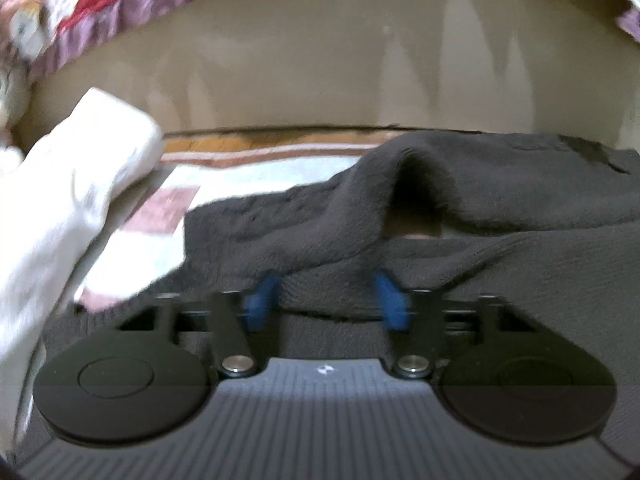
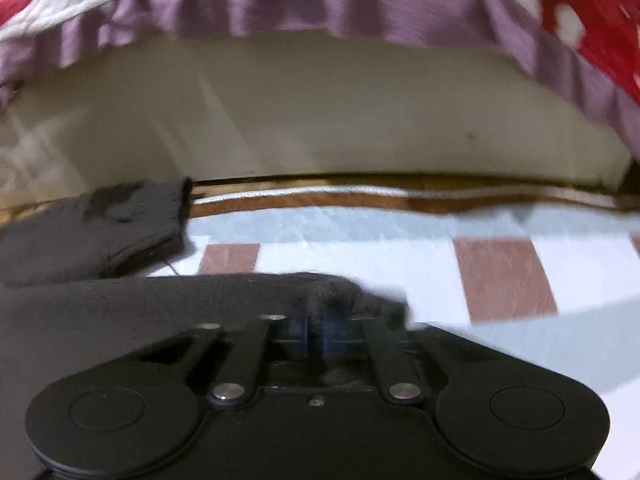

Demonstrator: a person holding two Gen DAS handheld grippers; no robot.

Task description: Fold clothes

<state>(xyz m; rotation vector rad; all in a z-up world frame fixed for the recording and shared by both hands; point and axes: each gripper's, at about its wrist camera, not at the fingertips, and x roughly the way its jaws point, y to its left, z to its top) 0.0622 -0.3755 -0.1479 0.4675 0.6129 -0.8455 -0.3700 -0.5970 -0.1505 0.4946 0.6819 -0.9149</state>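
The left gripper [image 1: 326,300] has its jaws standing wide, with the dark grey sweater [image 1: 480,208] bunched between and over the blue pads. The right gripper [image 2: 316,332] has its jaws narrow, pinching a corner of the sweater. The sweater lies on a checked sheet [image 2: 500,276]. A white garment [image 1: 72,184] sits at left. A ruffled purple-edged cover [image 2: 320,4] hangs at the far side.

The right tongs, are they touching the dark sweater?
Touching. The right wrist view shows the right tongs shut on a bunched edge of the dark sweater, with knit pinched between the blue pads.
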